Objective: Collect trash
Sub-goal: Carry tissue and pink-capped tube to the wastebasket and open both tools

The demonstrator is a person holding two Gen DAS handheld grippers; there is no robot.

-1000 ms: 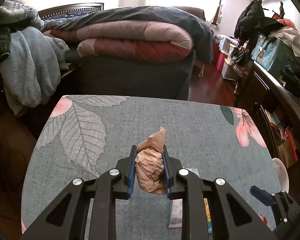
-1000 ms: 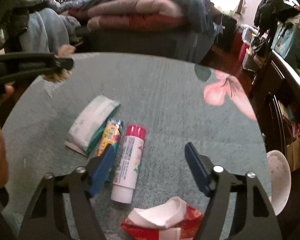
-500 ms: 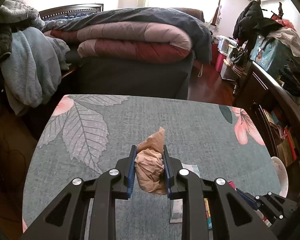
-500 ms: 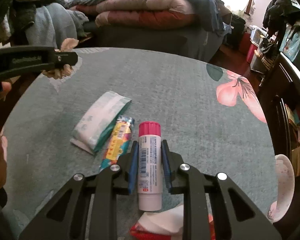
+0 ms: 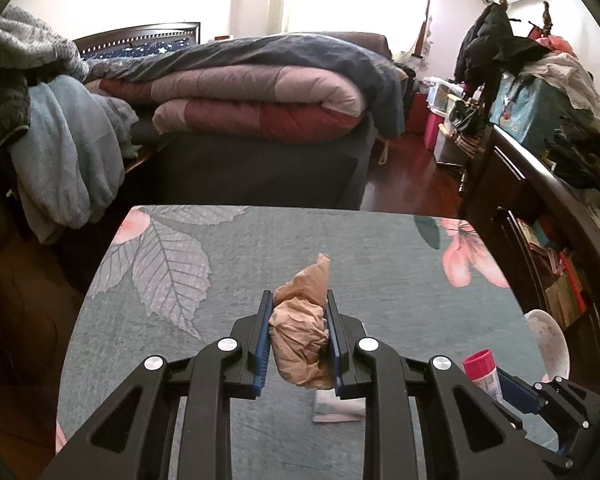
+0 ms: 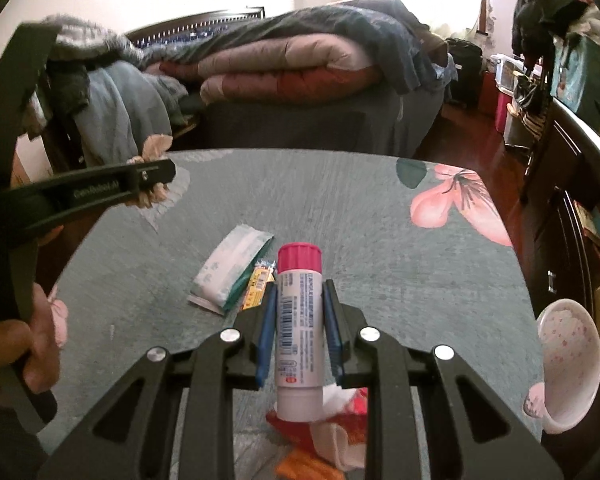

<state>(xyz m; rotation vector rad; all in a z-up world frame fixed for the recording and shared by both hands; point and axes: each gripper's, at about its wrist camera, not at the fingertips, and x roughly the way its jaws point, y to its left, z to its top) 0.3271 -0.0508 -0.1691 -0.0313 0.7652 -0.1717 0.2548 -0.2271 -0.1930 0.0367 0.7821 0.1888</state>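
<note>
Trash is riding in both claws above the floral table (image 5: 260, 240): my left gripper (image 5: 299, 338) is pinching the crumpled brown paper (image 5: 300, 336), my right gripper (image 6: 299, 332) is clamping the pink-capped tube (image 6: 299, 320). I'm worrying the smooth tube slips out endwise if tilted.

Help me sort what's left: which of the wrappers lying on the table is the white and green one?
The white and green packet, farthest left. The narrow yellow wrapper lies beside it, and the red and white wrapper sits nearest the camera.
</note>
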